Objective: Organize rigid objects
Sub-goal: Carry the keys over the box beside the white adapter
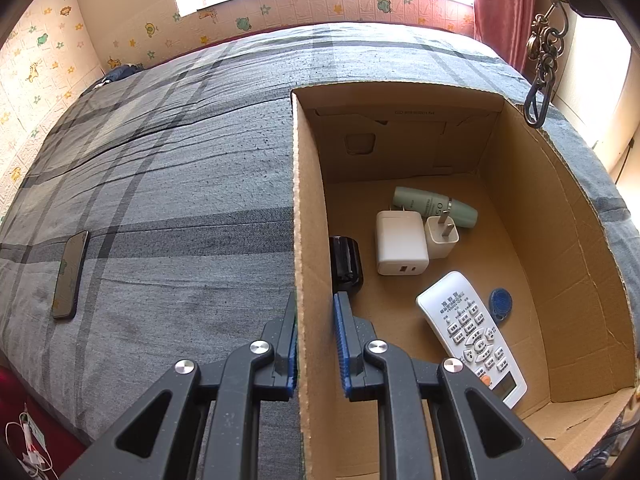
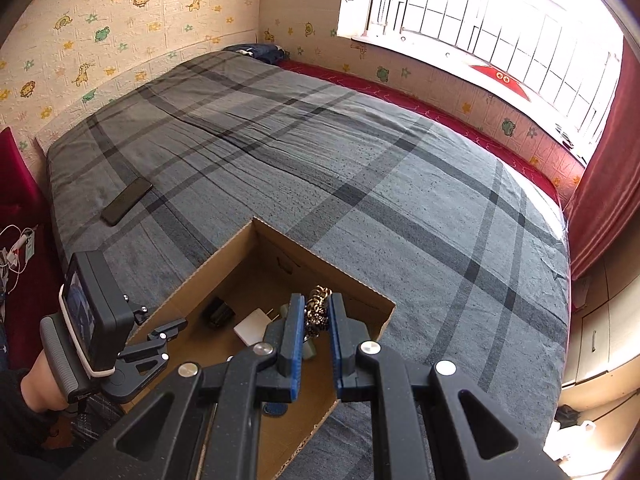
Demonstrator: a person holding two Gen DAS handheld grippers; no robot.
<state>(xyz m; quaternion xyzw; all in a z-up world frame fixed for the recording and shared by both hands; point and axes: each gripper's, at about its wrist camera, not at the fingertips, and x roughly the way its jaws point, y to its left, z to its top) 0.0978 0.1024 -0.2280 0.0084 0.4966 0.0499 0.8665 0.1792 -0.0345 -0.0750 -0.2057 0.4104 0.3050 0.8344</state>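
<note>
We have the left gripper (image 1: 314, 344) clamped on the cardboard box's (image 1: 560, 240) left wall, steadying it. The right gripper (image 2: 316, 320) pinches what looks like a keychain (image 2: 318, 308) above the box; next we lower and release it among the chargers

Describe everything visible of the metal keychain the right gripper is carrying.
The keychain is a bunch of dark brassy rings and ornate linked hooks, with a dark loop hanging lowest. The right gripper is shut on it, pinching it between blue-padded fingers. It dangles free over the open cardboard box, near the box's right wall, touching nothing but the pads. Finer detail is unreadable.
</note>
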